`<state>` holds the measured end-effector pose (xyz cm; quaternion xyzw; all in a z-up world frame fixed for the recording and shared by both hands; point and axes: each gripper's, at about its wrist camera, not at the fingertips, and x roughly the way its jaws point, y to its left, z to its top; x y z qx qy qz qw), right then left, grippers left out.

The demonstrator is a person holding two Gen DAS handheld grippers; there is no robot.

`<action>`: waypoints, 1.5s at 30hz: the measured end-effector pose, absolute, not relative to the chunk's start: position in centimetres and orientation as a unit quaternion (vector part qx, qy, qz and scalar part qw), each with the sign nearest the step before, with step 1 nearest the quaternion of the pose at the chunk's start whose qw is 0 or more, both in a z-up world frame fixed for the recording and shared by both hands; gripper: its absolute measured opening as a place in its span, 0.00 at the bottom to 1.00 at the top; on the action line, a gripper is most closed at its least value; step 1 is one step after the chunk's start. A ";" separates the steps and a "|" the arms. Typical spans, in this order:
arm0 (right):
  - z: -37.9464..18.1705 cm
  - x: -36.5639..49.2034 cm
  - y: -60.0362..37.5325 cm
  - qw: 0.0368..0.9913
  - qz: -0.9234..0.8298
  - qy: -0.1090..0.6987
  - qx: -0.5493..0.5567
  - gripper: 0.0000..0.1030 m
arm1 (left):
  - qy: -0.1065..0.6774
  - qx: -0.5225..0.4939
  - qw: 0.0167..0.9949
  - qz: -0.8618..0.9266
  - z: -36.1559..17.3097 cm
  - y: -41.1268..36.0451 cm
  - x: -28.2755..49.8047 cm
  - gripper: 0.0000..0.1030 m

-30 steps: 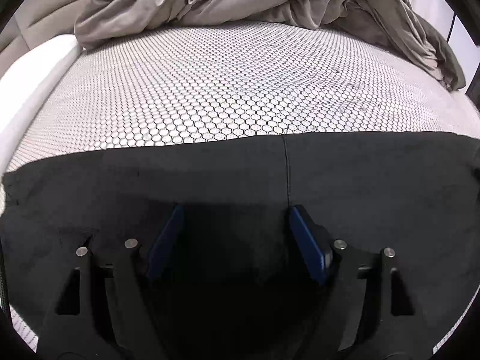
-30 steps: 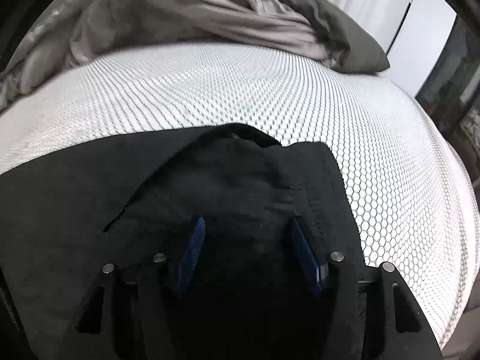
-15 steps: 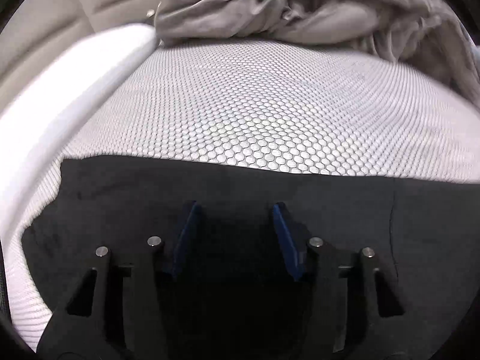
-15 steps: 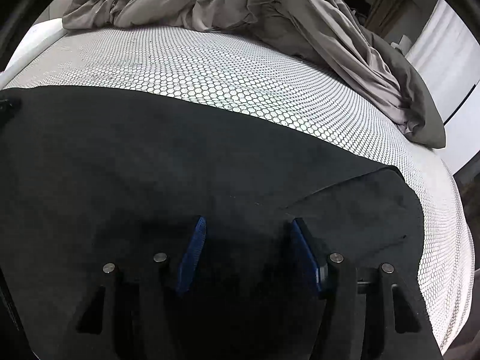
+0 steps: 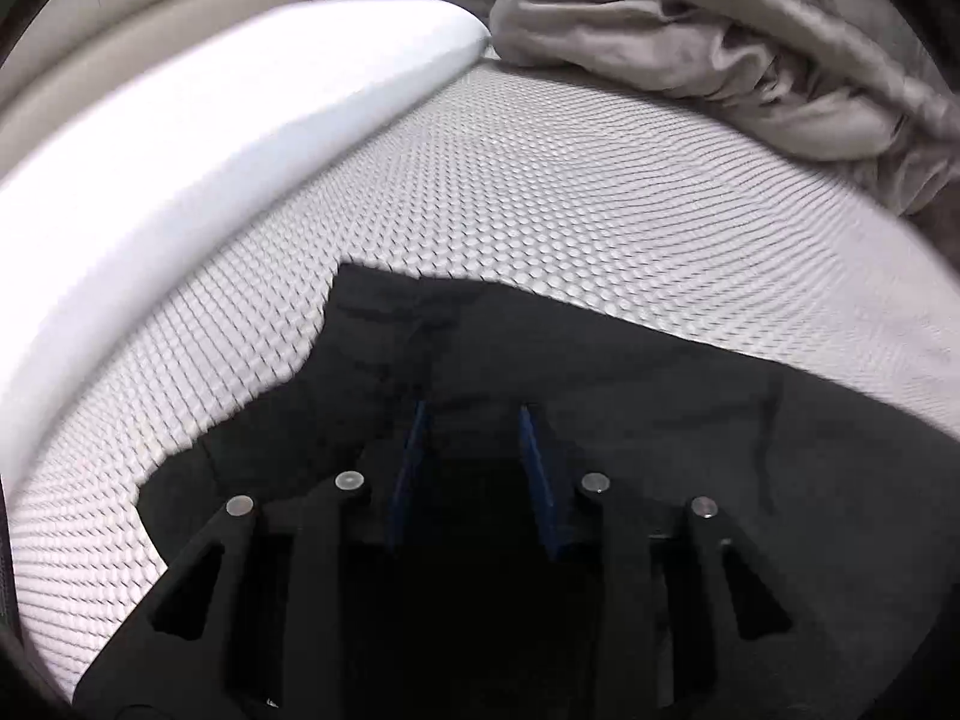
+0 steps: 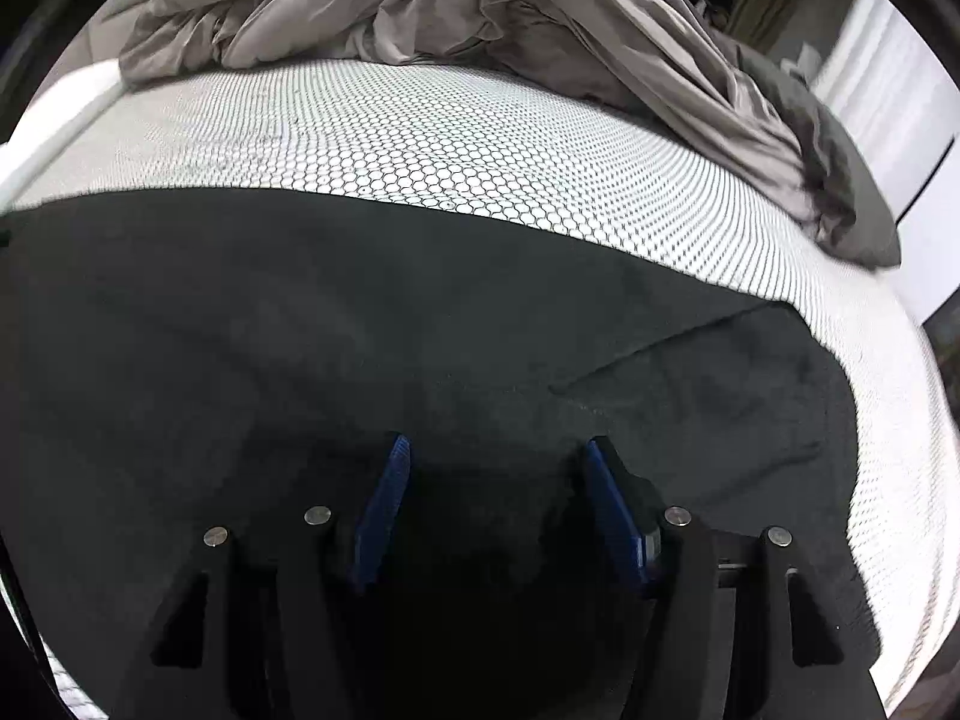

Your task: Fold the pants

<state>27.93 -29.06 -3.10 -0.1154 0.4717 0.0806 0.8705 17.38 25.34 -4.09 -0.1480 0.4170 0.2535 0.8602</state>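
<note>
So the thing to watch here is where the pants (image 5: 630, 420) end relative to each tool. Starting on the left: the black pants lie flat on the bed's honeycomb-patterned mattress cover (image 5: 540, 192), and in the left wrist view their end corner (image 5: 354, 282) sits just ahead and a bit left of the left tool (image 5: 474, 420). That tool's blue pads are closing, with dark cloth lying between and under them, but I can't tell if they've actually pinched anything yet; there's a visible gap. The white bed edge (image 5: 210, 168) runs just beyond that corner. Moving right: the pants stretch across the whole right wrist view, long axis running side to side, with a folded-over flap (image 6: 720, 396) near the right end. The right tool (image 6: 498, 462) hangs over the cloth with its pads well apart and easing wider, gripping nothing. A bunched grey duvet (image 6: 480, 12) sits well behind. My guess is the left side is nearer to grabbing, since it's right at the end of the pants.
</note>
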 end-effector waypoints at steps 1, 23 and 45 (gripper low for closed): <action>-3.0 27.8 -29.1 0.871 0.081 0.471 -0.115 0.60 | 0.412 -0.159 0.869 0.224 -3.6 25.2 16.7 0.29; -1.6 22.5 -24.7 0.871 0.179 0.439 -0.128 0.60 | 0.405 -0.097 0.897 0.148 -2.3 20.8 12.1 0.30; -2.6 19.2 -38.4 0.913 0.011 0.403 -0.061 0.72 | 0.441 0.004 0.894 -0.079 -3.5 -1.3 14.8 0.90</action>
